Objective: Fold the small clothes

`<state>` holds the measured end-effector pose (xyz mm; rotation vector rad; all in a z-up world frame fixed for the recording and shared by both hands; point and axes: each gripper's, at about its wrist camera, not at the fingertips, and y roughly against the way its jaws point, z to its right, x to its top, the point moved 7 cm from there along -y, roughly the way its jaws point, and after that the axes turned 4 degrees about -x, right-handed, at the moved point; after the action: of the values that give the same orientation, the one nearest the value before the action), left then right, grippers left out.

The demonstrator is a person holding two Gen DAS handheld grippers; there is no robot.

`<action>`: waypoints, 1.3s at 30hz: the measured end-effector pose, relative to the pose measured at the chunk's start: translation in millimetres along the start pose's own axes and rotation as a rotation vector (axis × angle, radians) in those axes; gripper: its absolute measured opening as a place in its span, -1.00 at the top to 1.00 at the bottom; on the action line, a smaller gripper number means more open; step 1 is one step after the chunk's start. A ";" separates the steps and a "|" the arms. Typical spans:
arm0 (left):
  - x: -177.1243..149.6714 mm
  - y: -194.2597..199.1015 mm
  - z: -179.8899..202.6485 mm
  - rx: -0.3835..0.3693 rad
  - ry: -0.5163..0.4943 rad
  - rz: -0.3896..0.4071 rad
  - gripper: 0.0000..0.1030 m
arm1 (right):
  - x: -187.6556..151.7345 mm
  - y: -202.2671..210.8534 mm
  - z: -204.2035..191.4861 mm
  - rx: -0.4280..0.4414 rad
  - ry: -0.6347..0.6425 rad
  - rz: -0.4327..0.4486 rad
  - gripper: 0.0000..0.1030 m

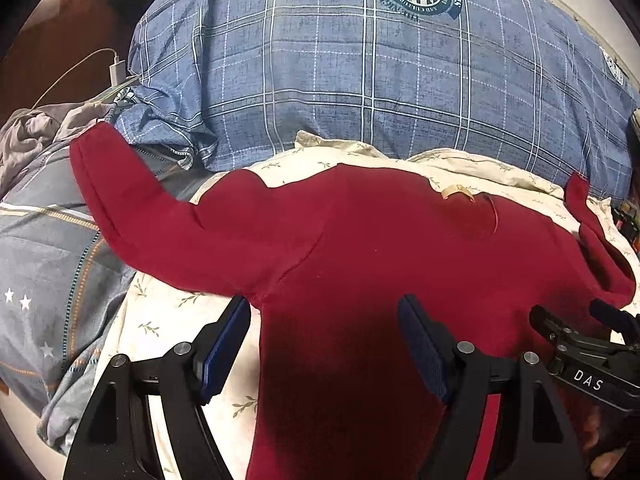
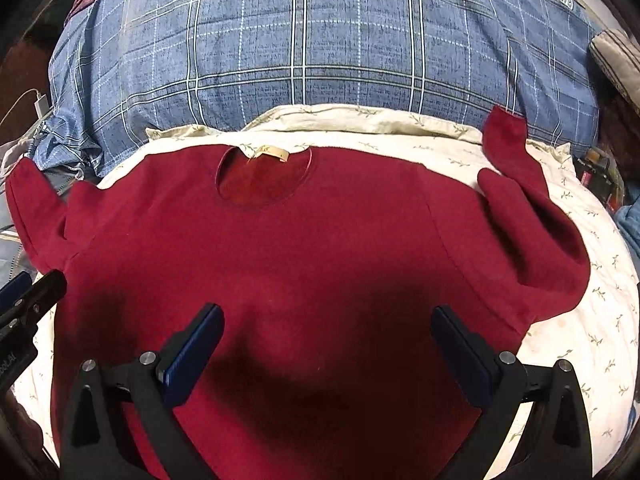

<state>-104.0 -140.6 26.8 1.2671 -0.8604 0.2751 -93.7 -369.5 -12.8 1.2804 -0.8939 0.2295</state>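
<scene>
A small dark red long-sleeved top (image 2: 320,248) lies spread flat, front up, on a cream leaf-print cloth (image 2: 580,320), neck hole and label at the far side. It also shows in the left wrist view (image 1: 360,240). Its left sleeve (image 1: 120,208) reaches out past the cloth; its right sleeve (image 2: 532,216) is bent back on itself. My left gripper (image 1: 324,344) is open and empty over the top's left side edge. My right gripper (image 2: 326,344) is open and empty over the lower middle of the top. The right gripper also shows in the left wrist view (image 1: 580,336).
A blue plaid quilt (image 2: 320,40) with a round badge bulges behind the cloth. Grey striped bedding (image 1: 48,260) with stars lies at left. A white charger and cable (image 1: 118,70) sit at far left. Dark clutter (image 2: 600,176) lies at right.
</scene>
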 end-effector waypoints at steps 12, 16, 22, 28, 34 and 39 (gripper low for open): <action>-1.0 -4.9 -1.9 0.001 -0.001 -0.006 -0.47 | -2.3 -3.9 -1.3 -0.001 0.007 -0.010 -0.99; -1.0 -5.9 -5.5 0.006 0.011 -0.006 -0.47 | -3.1 -4.5 -1.5 0.000 0.006 -0.011 -0.99; -1.4 -10.1 -8.5 0.013 0.019 -0.014 -0.47 | -3.4 -8.6 -3.8 -0.001 0.012 -0.019 -0.99; -1.9 -13.1 -7.8 0.020 0.007 -0.016 -0.47 | -3.5 -11.8 -4.4 -0.001 0.008 -0.027 -0.99; 2.2 -16.5 -20.4 0.028 0.036 -0.024 -0.47 | -4.1 -17.3 -1.9 0.000 0.000 -0.031 -0.99; 11.9 -18.3 -42.9 0.074 0.063 -0.017 -0.47 | -1.4 -19.2 -2.3 -0.001 0.000 -0.028 -0.99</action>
<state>-67.1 -110.5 20.0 1.3268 -0.7915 0.3341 -81.9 -373.1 -27.8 1.2918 -0.8756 0.2067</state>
